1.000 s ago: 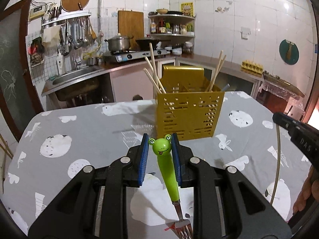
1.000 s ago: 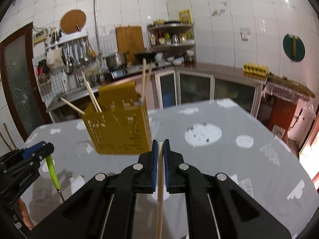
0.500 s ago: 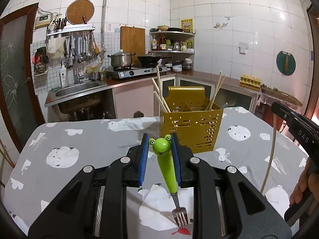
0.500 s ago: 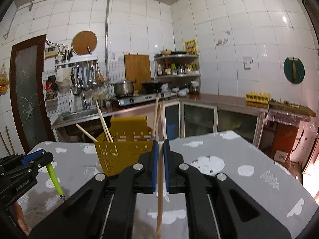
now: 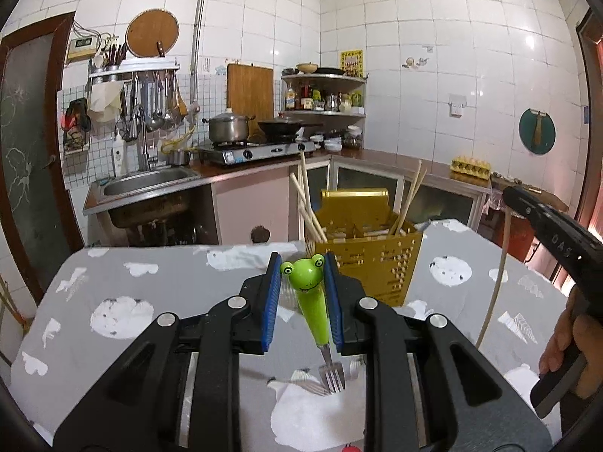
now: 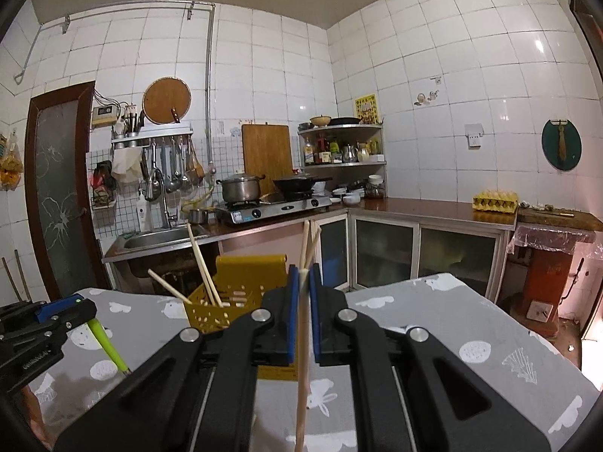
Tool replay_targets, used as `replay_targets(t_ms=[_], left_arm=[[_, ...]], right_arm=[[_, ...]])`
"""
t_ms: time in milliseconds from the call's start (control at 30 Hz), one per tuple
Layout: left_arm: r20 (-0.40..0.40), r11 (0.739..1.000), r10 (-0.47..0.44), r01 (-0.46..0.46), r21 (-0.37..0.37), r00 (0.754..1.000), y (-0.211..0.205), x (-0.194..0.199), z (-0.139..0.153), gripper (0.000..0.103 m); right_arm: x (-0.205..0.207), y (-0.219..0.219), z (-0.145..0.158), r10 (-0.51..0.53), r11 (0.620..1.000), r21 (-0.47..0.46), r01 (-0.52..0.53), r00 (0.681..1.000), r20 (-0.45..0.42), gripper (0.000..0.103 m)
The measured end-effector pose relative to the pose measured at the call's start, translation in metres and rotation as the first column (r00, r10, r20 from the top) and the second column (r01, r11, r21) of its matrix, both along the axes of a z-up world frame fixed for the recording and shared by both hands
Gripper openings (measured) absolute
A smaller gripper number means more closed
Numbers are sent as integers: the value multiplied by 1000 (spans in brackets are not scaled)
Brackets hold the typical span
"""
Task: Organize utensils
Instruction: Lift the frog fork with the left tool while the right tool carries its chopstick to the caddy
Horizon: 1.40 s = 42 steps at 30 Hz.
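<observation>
My left gripper (image 5: 302, 277) is shut on a green frog-handled fork (image 5: 309, 297), tines hanging down above the table. It shows at the left of the right wrist view (image 6: 107, 346). My right gripper (image 6: 302, 282) is shut on a pale wooden chopstick (image 6: 301, 369) that hangs down; the chopstick also shows at the right of the left wrist view (image 5: 493, 293). A yellow perforated utensil holder (image 5: 377, 263) stands on the table ahead of both grippers, with several chopsticks in it (image 6: 211, 312).
The table has a grey cloth with white animal prints (image 5: 150, 293). Behind it are a sink (image 5: 150, 180), a gas stove with a pot (image 5: 230, 128), and a counter with an egg tray (image 6: 493, 201).
Both grippers have risen and tilted up, so the holder sits lower and farther in each view. The fork and the chopstick stay gripped.
</observation>
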State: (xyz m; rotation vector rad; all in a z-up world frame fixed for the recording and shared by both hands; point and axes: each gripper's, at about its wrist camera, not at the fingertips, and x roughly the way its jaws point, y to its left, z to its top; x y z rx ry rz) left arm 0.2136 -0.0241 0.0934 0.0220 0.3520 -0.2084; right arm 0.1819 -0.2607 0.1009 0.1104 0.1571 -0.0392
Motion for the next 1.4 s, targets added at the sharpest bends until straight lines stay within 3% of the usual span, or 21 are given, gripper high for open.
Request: replay_targets(t_ms=[267,533,800,1000,1167,1400], left_arm=[[89,999,-5,8,-33,996,1,5,44,22],[166,996,-8,22,-82,986,-7,27,90,22],[241,998,-12,26,-53,970,-29,68,114,22],[245,1000,-19,22,-12,969,-48,115,106,22],[204,999,-29,37,-35,979,-55,151,86,22],[140,999,-43,40,22,989,-68,176,43,22]], right_arm=[[22,-8,25,29,998,49,-30,999,19,6],[54,-9,78,31,998,43,-35,995,94,6],[96,-13,112,7,999,49,-16,986,168,6],[135,-14,111,1,997,70,-14,983,184,6],[161,-15,87,-8,997,78,-5,986,165,6],[179,-17,47,15,999,33,-18,996,89,6]])
